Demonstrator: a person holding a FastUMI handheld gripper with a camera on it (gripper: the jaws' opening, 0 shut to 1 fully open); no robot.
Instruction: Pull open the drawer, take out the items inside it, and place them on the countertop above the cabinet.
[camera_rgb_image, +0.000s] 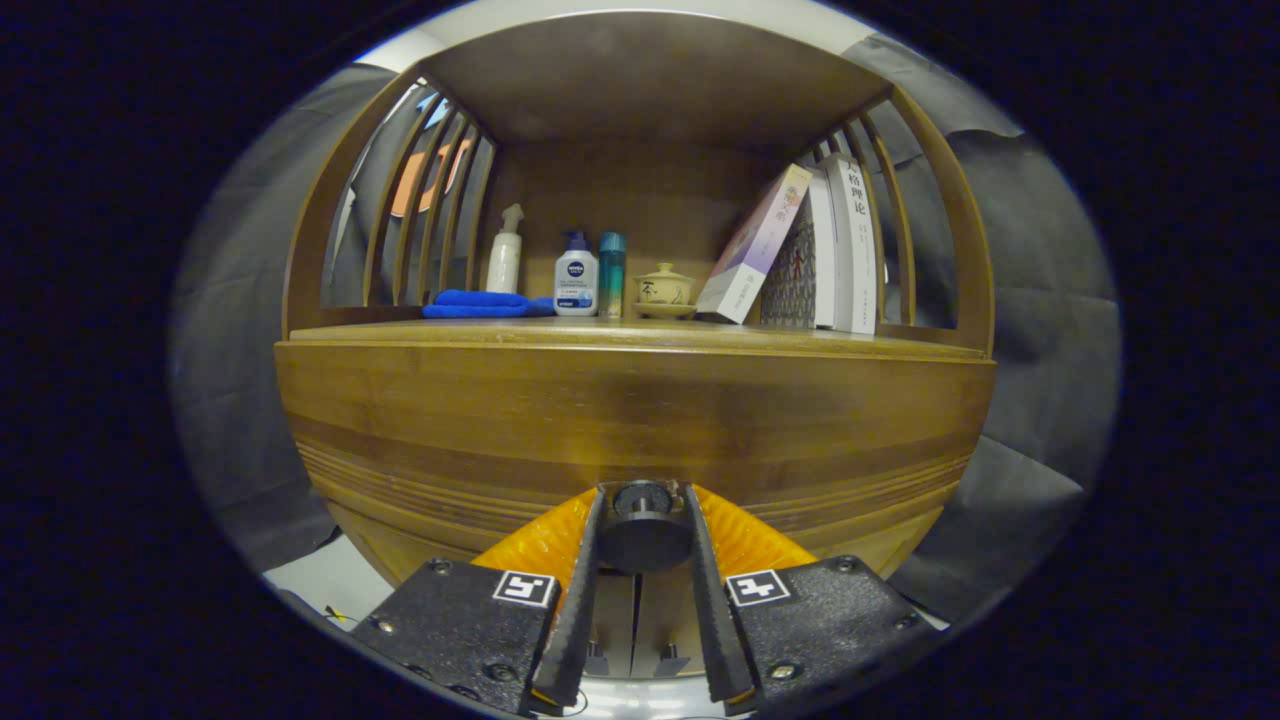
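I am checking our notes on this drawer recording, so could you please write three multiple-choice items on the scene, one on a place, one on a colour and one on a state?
1. Where does the blue cloth lie?
A. on the countertop, beside the white spray bottle
B. on top of the books
C. on the floor under the cabinet

2. What colour is the lidded cup on the countertop?
A. red
B. cream
C. black

3. What are the tongs doing?
A. hanging wide open, far from the cabinet
B. gripping a book
C. closed on the dark round drawer knob

Answers: 1 A, the cloth is flat on the countertop at the bottle's foot. 2 B, the cup and its saucer are pale cream. 3 C, both fingers press on the knob from either side, against the drawer front.
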